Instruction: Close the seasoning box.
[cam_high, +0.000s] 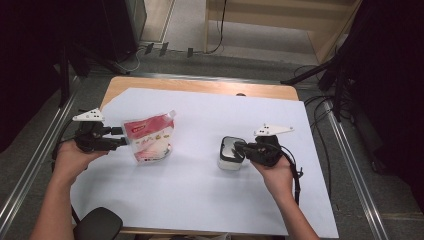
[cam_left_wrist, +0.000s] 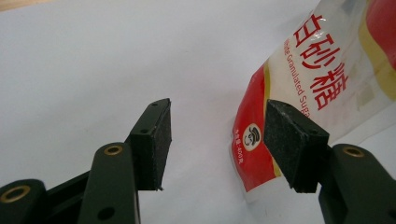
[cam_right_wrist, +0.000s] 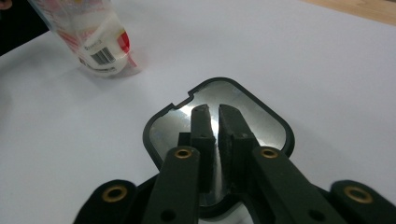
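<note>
1. Holding my left gripper at the edge of the sugar bag; jaws spread wide, gripping nothing.
2. Left gripper view: one pad sits just in front of the bag's red-and-white face, the other pad well apart over bare paper. Cannot tell if the near pad touches.
3. Bag stands tilted on the white paper sheet, left of centre; barcode end down in the right gripper view.
4. My right gripper is over the small container, right of centre, well apart from the bag.
5. Right gripper view: jaws nearly pressed together, a thin slit between them, lying across the container's shiny, dark-rimmed lid. Pinching anything? Cannot tell.
</note>
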